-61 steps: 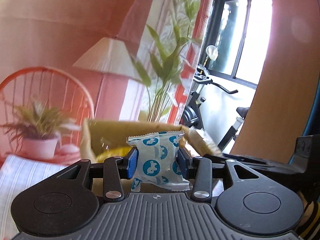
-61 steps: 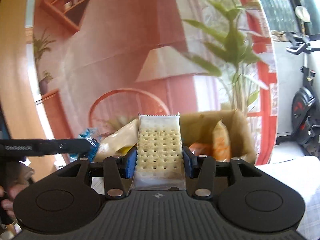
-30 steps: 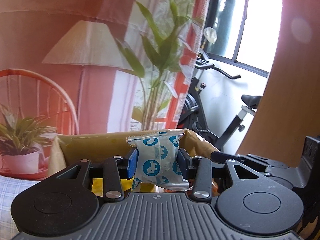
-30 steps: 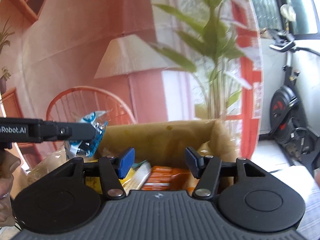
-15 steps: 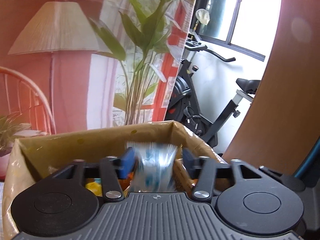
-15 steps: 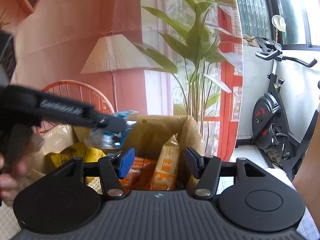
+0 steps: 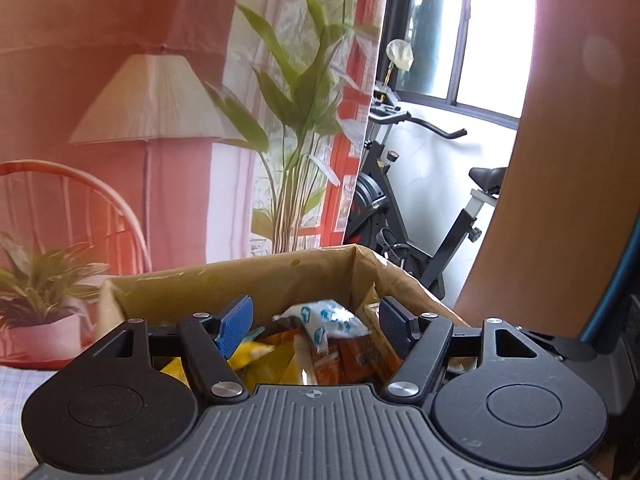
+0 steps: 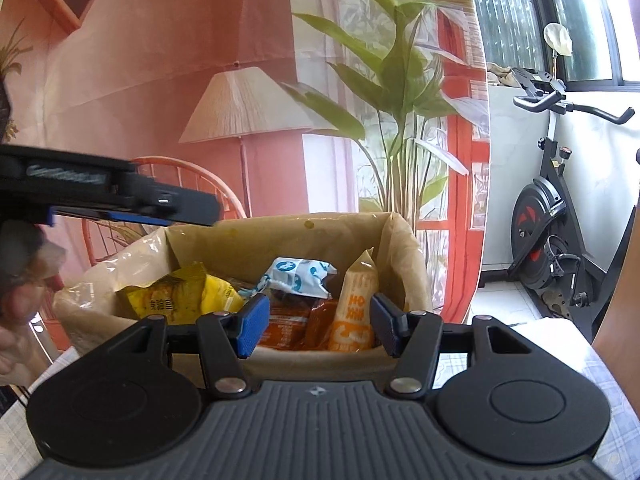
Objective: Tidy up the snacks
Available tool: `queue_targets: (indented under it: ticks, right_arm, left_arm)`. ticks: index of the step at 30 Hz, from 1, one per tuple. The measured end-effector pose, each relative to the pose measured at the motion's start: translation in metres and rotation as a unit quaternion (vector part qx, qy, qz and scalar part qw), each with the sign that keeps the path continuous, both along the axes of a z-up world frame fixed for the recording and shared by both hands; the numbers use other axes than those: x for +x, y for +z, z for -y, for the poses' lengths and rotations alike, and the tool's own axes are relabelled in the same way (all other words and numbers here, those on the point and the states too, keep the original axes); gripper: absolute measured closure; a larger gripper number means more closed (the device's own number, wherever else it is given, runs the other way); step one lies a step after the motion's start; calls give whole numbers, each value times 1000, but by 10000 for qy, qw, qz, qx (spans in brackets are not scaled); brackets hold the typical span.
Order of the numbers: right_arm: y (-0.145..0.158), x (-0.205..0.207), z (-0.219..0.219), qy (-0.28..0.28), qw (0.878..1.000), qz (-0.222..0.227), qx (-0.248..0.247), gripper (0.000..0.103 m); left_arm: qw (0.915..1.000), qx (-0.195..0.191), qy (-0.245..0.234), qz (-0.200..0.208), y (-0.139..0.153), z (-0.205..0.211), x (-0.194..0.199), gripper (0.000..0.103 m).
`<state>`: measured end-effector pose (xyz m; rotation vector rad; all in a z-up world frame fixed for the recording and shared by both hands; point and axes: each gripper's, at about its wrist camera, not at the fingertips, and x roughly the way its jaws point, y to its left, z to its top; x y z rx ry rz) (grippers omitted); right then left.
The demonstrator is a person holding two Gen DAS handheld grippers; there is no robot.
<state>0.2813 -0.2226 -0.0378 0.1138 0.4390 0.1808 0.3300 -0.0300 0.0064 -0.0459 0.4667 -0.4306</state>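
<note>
Nearest, our left gripper point(image 7: 316, 322) and right gripper point(image 8: 318, 330): both jaws spread, holding nothing. Beyond them, brown box point(image 8: 280, 234): the blue-and-white packet point(image 8: 298, 274) lies atop orange packets point(image 8: 288, 330), beside a yellow bag point(image 8: 180, 294). Farthest, exercise bike point(image 8: 552, 240).

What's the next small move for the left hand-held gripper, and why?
Probably pull the left hand-held gripper back from the box to fetch another snack: its jaws are open and empty, and the blue-and-white packet already lies inside on the other snacks.
</note>
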Motion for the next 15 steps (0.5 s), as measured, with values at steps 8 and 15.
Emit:
queue_targets:
  ticks: [8,15]
  right_arm:
    - [5,-33,-6,42,9997,224,104,44]
    - [-8,-62,-14,50,9996,245,102,44]
  left_arm:
    - [9996,-88,157,-198,-16,-33,-63,31]
    - [9982,-89,183,-569,-55,-40,-91,32]
